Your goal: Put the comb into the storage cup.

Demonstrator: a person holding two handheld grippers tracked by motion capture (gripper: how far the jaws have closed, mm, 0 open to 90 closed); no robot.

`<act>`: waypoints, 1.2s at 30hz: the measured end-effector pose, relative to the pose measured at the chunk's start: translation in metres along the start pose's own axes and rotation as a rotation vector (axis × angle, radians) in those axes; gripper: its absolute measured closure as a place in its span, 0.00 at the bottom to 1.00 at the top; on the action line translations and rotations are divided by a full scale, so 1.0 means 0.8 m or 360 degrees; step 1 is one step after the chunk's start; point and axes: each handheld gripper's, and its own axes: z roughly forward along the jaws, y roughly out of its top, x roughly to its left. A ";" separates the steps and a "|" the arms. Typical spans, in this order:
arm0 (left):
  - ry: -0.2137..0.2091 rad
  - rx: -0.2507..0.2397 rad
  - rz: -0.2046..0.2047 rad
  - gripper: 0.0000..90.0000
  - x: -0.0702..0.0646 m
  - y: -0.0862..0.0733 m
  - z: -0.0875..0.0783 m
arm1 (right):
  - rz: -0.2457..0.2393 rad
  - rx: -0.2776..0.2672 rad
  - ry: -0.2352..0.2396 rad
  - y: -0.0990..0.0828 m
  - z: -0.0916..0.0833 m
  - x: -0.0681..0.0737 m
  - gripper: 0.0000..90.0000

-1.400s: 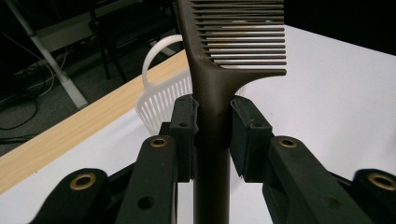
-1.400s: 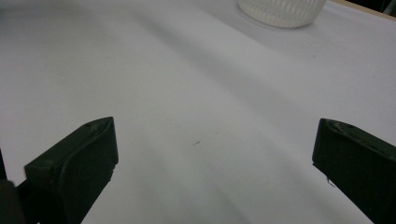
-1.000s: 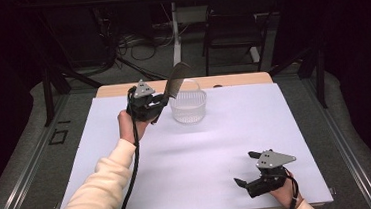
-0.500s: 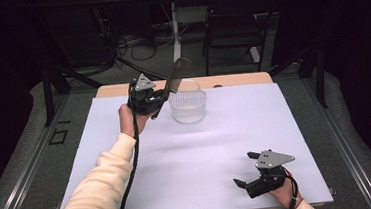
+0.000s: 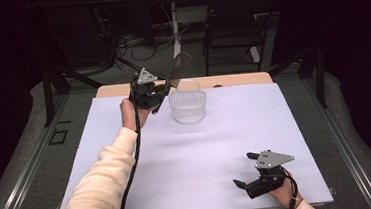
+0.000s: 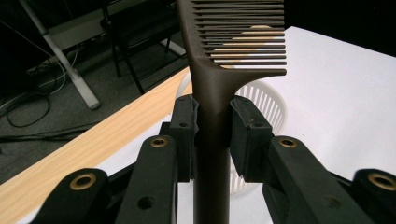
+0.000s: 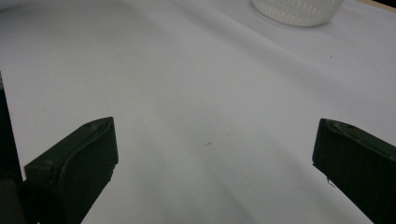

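1. Left hand-held gripper (image 5: 158, 93) is raised at the far side of the bench (image 5: 125, 129), clamped on the handle of a dark brown comb (image 5: 177, 68).
2. In the left gripper view both pads press the comb's handle (image 6: 211, 140) from either side. The handle runs straight up between the jaws; the toothed part sits above the pads, teeth pointing to the view's right.
3. In the high view the comb sticks up and out from the left hand-held gripper, tilted, with its toothed end over the near-left rim of the basket.
4. White slotted basket (image 5: 188, 104) stands on the bench just beside the left hand-held gripper, on its right as the high view shows it. In the left gripper view the basket (image 6: 261, 100) lies right behind and below the clamped handle.
5. Cannot tell whether the comb touches the basket rim.
6. Right hand-held gripper (image 5: 243, 170) rests low at the near right corner of the bench, well apart from the basket and comb, jaws spread wide with nothing between them.
7. Right gripper view: the two black jaw tips stand far apart over bare white bench top (image 7: 205, 116). The basket (image 7: 299, 10) is far ahead of them at the top edge.
8. Person's left forearm in a cream sleeve (image 5: 104, 186) reaches across the bench, with the black cable (image 5: 133, 153) trailing along it from the left hand-held gripper.
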 end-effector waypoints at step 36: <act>0.0026 -0.0087 -0.0038 0.80 0.011 0.023 0.025 | -0.0027 -0.0021 0.0002 0.000 -0.001 0.001 0.00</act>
